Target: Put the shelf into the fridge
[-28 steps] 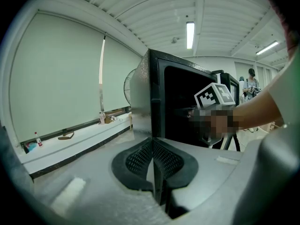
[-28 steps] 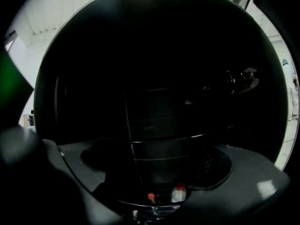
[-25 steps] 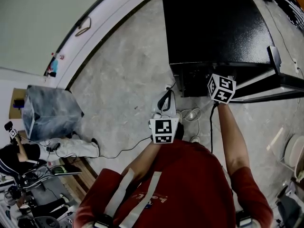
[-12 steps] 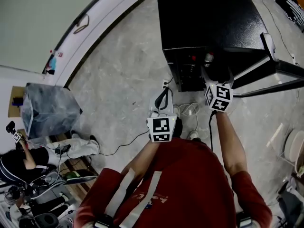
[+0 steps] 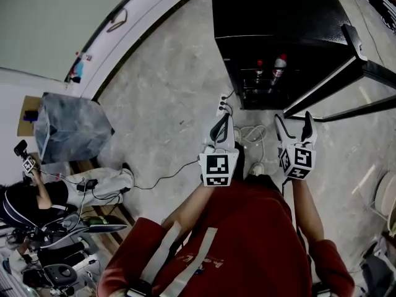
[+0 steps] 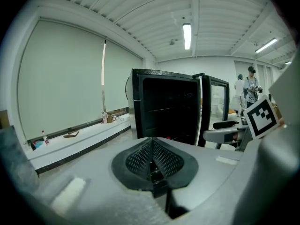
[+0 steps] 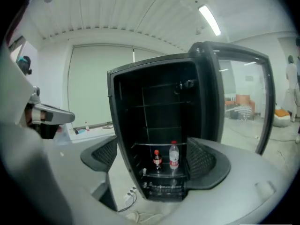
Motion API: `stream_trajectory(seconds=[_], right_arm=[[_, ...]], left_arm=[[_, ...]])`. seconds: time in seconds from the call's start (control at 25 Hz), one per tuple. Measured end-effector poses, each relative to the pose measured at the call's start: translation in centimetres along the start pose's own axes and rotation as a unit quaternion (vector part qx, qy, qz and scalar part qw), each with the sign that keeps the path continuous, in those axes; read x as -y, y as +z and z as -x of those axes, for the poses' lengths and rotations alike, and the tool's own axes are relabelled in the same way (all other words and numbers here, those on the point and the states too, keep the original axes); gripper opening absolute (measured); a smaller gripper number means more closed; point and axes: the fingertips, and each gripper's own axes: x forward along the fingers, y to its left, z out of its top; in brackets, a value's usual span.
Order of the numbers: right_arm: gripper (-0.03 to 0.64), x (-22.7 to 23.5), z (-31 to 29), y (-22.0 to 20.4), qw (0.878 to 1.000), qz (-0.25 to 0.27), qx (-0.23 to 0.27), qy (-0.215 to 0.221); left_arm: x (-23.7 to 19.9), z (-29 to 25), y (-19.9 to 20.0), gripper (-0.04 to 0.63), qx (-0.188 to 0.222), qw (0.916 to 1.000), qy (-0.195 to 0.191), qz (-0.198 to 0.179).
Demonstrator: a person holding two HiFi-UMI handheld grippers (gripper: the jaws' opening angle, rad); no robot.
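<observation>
The black fridge stands open ahead of me, its door swung out to the right. In the right gripper view thin shelves cross its dark inside. Two bottles stand low down, also seen in the head view as bottles. My right gripper is open and holds nothing, a short way in front of the fridge; its pads frame the opening. My left gripper is shut and holds nothing, its pads pressed together, level with the fridge. I see no loose shelf.
White cables and a power strip lie on the floor just below the fridge. A grey covered bin and a seated person are at the left. A white ledge runs along the wall. A person stands beyond the fridge.
My right gripper has drawn back from the fridge opening toward my body, open and holding nothing. The bottles inside have come into view. The left gripper has barely moved.
</observation>
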Motion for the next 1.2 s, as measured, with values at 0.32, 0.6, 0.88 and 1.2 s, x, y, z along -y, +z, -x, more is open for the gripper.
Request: stream_trajectory(seconds=[0.32, 0.6, 0.88, 1.2], right_arm=[[0.454, -0.3, 7.6, -0.8, 1.000, 0.007, 0.010, 0.005], [0.454, 0.0, 11.2, 4.0, 0.997, 0.043, 0.064, 0.008], [0.454, -0.8, 12.6, 8.4, 0.992, 0.049, 0.113, -0.009], [0.451, -2.0, 12.8, 8.5, 0.991, 0.068, 0.116, 0.020]], left_arm=[[2.4, 3.9, 0.0, -0.002, 0.025, 0.9996, 0.005, -0.008], [3.0, 6.7, 3.3, -0.002, 0.079, 0.9968, 0.010, -0.006], [2.2, 9.0, 6.4, -0.002, 0.130, 0.9906, 0.021, -0.038], [2.2, 9.5, 6.1, -0.002, 0.132, 0.9900, 0.032, -0.037]])
